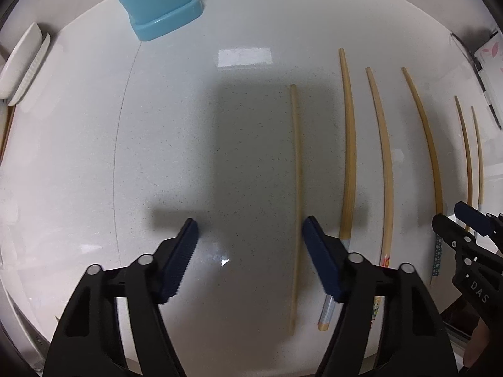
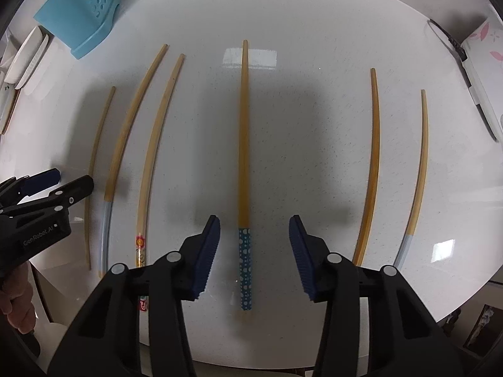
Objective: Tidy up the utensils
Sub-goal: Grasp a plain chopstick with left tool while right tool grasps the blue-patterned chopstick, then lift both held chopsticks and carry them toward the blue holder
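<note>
Several wooden chopsticks lie side by side on a white speckled counter [image 2: 298, 110]. My right gripper [image 2: 254, 220] is open, its jaws on either side of a chopstick with a blue dotted end [image 2: 243, 163]. My left gripper [image 1: 250, 224] is open and empty; a plain thin chopstick [image 1: 295, 204] lies just inside its right finger. A blue perforated utensil holder [image 2: 78, 15] stands at the far left; it also shows in the left wrist view [image 1: 157, 0]. A flower-patterned chopstick [image 2: 151, 157] lies between the grippers.
White dishes [image 1: 22, 66] stand at the far left edge. A white appliance with pink flower print and a black cable [image 2: 478, 56] sits at the far right. The counter's front edge runs just below both grippers.
</note>
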The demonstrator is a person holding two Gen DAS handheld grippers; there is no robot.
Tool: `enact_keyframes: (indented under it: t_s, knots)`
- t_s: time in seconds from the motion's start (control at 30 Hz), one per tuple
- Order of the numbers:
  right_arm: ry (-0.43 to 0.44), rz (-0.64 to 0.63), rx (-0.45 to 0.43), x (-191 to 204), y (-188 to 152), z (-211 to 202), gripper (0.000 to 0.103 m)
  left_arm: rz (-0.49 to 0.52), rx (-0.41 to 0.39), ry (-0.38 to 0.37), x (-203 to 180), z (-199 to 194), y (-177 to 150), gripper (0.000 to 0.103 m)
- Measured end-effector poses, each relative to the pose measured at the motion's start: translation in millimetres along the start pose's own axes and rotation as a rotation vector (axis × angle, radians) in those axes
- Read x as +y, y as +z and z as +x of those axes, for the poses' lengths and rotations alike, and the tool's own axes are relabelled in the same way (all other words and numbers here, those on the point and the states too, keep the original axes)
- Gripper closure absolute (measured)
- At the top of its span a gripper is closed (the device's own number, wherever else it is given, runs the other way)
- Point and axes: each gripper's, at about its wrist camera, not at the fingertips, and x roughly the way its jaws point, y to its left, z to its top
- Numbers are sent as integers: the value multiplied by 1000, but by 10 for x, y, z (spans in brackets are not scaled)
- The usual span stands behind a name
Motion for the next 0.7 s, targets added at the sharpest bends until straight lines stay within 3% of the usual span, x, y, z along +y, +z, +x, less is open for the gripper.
enact_keyframes:
  t_s: [0.13,0.2,0.27,0.33,0.43,0.5,0.7]
  knots:
    - [1,-2,14,8,22,27,68,11,11,3,-42,-29,7,59]
    - [3,-2,23,12,34,45,70,16,13,6,-76,-53,8,71]
    - [-3,-5,25,20,38,49,71,22,18,9,-95,-65,3,90]
    - [-9,-2,30,27,76,54,73,24,25,17,-108,-69,4,99]
    - [-6,5,36,25,83,49,78,17,27,13,-109,-82,-15,99]
    - [-3,14,40,3,156,40,96,16,26,11,-102,-75,-23,99]
    - [-6,20,43,-54,165,31,96,10,24,-3,-50,-73,6,99]
